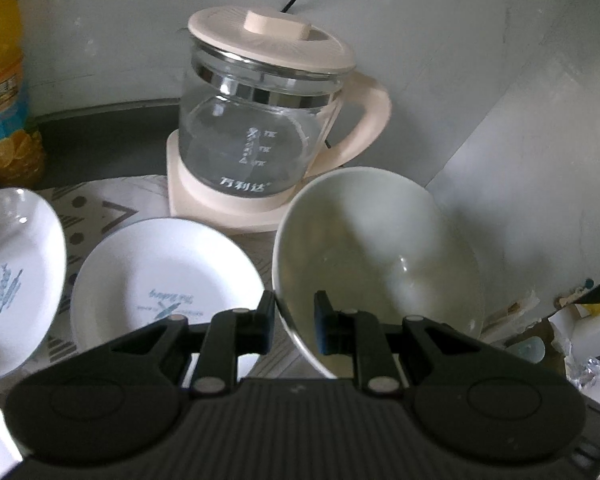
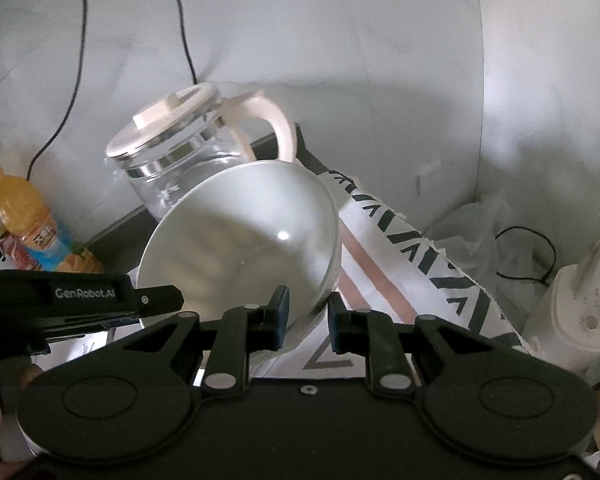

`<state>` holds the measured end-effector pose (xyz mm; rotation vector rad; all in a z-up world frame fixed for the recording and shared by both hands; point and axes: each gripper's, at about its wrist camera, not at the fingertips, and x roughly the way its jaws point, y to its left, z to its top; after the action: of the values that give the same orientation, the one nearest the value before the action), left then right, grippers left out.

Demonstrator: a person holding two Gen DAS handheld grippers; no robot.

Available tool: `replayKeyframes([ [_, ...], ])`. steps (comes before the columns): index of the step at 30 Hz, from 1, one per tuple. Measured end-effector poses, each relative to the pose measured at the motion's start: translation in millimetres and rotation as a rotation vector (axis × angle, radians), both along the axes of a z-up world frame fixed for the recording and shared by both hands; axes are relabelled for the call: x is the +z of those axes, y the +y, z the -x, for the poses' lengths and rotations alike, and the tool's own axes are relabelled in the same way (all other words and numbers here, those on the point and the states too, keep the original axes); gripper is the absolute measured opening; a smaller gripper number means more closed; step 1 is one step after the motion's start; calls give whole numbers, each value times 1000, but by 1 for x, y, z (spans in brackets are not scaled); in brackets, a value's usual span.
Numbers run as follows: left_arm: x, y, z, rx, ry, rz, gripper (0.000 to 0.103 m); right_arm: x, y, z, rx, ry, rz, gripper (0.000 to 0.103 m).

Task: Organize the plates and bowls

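I am gripping the pale green bowl by opposite rim edges, the left gripper and right gripper both clamping it, tilted above the patterned mat. The white plates are lying to its left, nearer my left gripper.

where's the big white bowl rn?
The large white ceramic bowl is tilted and held at its rim by both grippers, in front of the glass kettle with the beige lid and right of the white printed plate in the left wrist view.
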<state>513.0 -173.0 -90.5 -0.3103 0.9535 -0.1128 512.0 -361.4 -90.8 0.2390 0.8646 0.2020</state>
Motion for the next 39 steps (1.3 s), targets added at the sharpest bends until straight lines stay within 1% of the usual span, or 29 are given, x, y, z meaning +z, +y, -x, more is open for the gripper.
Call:
replayKeyframes([
  [21, 29, 34, 67, -19, -52, 14, 18, 27, 29, 73, -25, -74, 8, 20],
  [30, 33, 46, 97, -18, -51, 27, 19, 31, 40, 103, -15, -69, 18, 20],
  [39, 28, 59, 119, -8, -21, 36, 19, 24, 50, 125, 15, -21, 29, 21],
])
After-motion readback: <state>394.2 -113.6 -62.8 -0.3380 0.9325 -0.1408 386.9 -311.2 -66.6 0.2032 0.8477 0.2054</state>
